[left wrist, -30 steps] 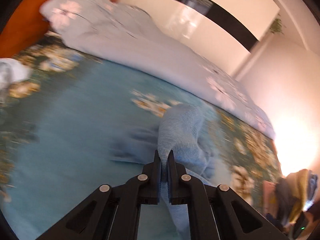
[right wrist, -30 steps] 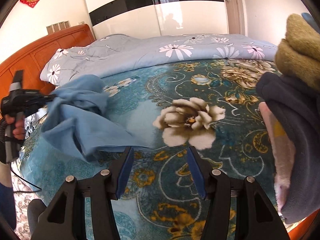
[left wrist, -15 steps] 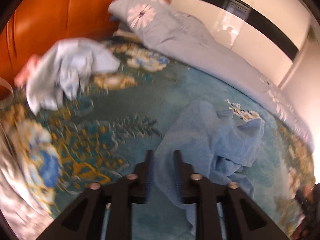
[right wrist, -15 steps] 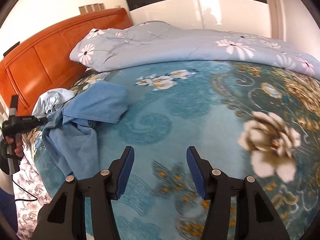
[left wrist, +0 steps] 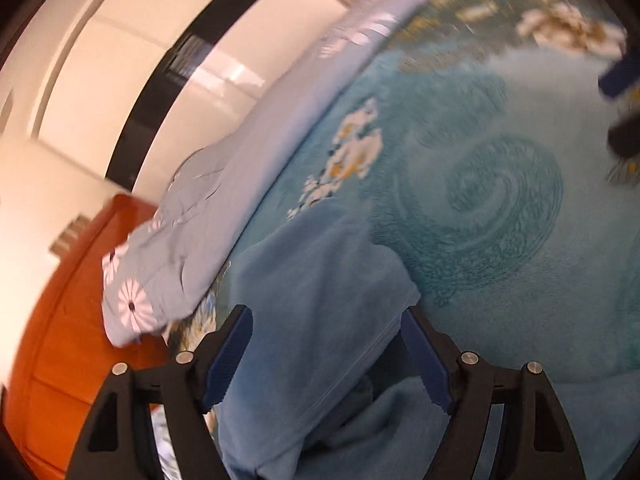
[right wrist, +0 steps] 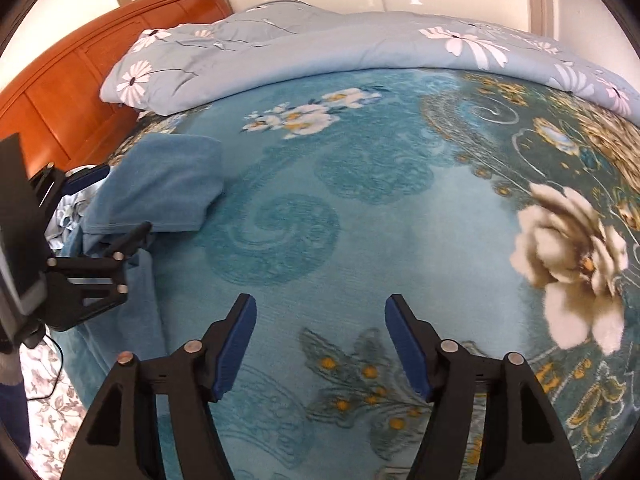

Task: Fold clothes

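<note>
A light blue fleece garment (left wrist: 320,320) lies crumpled on the teal floral bedspread (left wrist: 500,240). My left gripper (left wrist: 326,352) is open, its jaws wide apart with the cloth lying loosely between and below them. In the right wrist view the same garment (right wrist: 168,188) sits at the bed's left edge with the left gripper (right wrist: 100,216) over it. My right gripper (right wrist: 320,344) is open and empty above the bedspread (right wrist: 360,240), well to the right of the garment. The right gripper's fingertips (left wrist: 620,76) show blurred at the left wrist view's right edge.
A pale blue flowered duvet (right wrist: 320,52) is bunched along the far side of the bed. An orange wooden headboard (right wrist: 72,80) stands at the left. A patterned floor (right wrist: 52,392) lies below the bed's left edge. A white wardrobe with a black stripe (left wrist: 160,80) is behind.
My left gripper has opened wide and let go of the blue garment, which now rests on the bed. The left view has swung and tilted. My right gripper has moved slightly toward the garment.
</note>
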